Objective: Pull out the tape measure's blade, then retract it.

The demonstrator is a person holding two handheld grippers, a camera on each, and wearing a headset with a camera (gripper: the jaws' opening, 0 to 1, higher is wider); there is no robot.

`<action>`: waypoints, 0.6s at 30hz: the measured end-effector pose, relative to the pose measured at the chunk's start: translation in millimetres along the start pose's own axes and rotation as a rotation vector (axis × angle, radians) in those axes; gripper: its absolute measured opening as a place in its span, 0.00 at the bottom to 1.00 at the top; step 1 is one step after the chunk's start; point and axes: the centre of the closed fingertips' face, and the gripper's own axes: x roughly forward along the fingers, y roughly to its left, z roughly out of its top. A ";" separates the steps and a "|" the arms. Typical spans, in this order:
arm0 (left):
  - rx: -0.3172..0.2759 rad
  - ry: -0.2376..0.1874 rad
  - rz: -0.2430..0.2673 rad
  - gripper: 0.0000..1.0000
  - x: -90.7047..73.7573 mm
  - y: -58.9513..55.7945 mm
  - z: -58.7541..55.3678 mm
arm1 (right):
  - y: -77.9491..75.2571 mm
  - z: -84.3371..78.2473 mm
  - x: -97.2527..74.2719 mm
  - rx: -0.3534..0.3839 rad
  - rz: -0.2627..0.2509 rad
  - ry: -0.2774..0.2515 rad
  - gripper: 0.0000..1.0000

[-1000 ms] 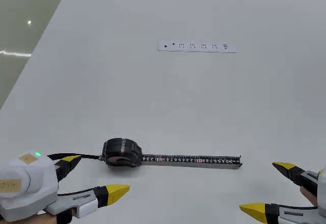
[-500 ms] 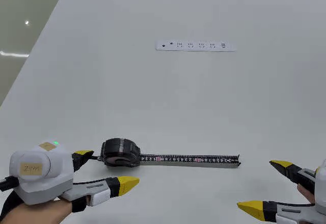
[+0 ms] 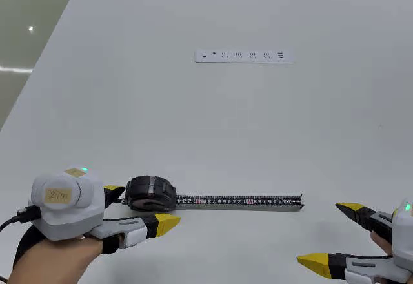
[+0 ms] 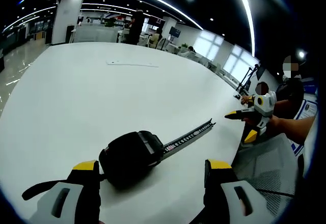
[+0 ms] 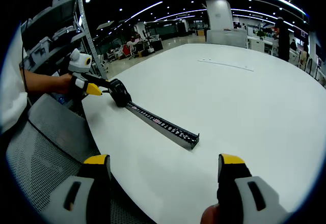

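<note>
A black tape measure (image 3: 151, 193) lies on the white table, its blade (image 3: 239, 201) pulled out to the right and flat on the surface. My left gripper (image 3: 141, 206) is open, with one yellow-tipped jaw on each side of the case (image 4: 133, 156), not closed on it. The blade (image 4: 187, 137) runs away from the case toward the right gripper (image 4: 243, 123). My right gripper (image 3: 332, 233) is open too and hovers to the right of the blade's end hook (image 5: 192, 139), a short gap away. In the right gripper view the case (image 5: 118, 92) sits far off at the left gripper (image 5: 90, 86).
A white power strip (image 3: 244, 56) lies flat at the far middle of the table. The table's left edge (image 3: 39, 71) borders a glossy floor. A mesh chair (image 5: 46, 147) stands below the near table edge. People sit farther off in the room.
My left gripper has moved right and forward until its jaws straddle the tape measure's case. The right gripper stayed about where it was. The tape has not moved.
</note>
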 end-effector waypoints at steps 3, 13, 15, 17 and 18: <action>-0.006 0.004 0.008 0.82 3.2 3.0 -0.5 | -0.6 0.4 0.7 0.003 0.000 -0.001 0.87; -0.052 0.015 0.110 0.80 9.3 7.4 1.8 | -2.7 -1.0 5.7 0.005 0.000 0.006 0.84; -0.073 0.001 0.120 0.80 10.9 7.3 3.4 | -1.7 0.1 6.8 0.004 0.002 0.003 0.84; -0.093 -0.008 0.145 0.79 11.2 9.3 4.2 | -0.3 0.4 7.8 0.004 0.005 0.004 0.84; -0.096 -0.009 0.152 0.79 11.8 9.9 4.5 | -0.1 0.2 8.2 0.003 0.006 0.005 0.84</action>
